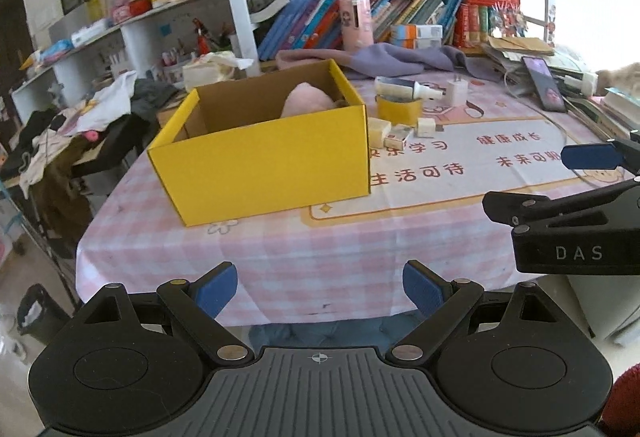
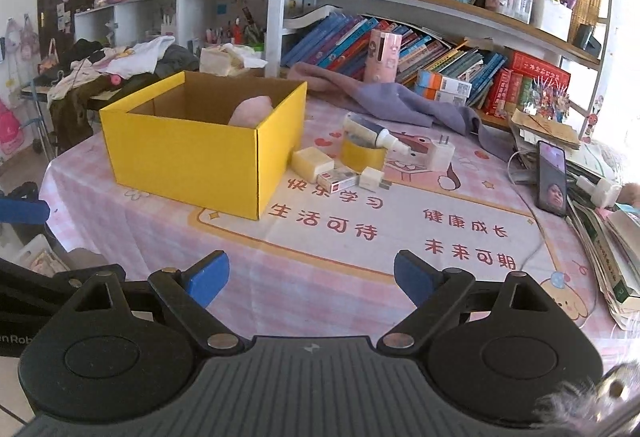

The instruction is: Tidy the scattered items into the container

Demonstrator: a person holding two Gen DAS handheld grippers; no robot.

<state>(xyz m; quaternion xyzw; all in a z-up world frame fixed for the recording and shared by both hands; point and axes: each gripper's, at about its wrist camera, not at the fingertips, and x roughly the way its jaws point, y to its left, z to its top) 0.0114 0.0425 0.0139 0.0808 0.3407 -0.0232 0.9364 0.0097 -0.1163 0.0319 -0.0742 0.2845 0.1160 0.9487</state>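
The worktop (image 2: pixel 320 277), under a pink checked cloth, carries the yellow box (image 2: pixel 188 153) that serves as the container; it stands open-topped with a pink soft item (image 2: pixel 252 113) already inside. Just beside its right wall sits the cluster yet to be tidied: a yellow tape roll (image 2: pixel 362 155) with a white bottle (image 2: pixel 380 135) lying across it, a white wall charger (image 2: pixel 440 153) standing just beyond, a pale block (image 2: pixel 312 163), a small red-and-white carton (image 2: pixel 338 179) and a small white plug (image 2: pixel 372 179). Both the left gripper (image 1: pixel 320 291) and the right gripper (image 2: pixel 312 281) hover over the near edge with jaws spread wide and nothing between them. The sensible move is probably for the right one to take the nearest small piece first, closing across its narrow sides, so the bottle is not knocked off the roll; the left can steady the box.
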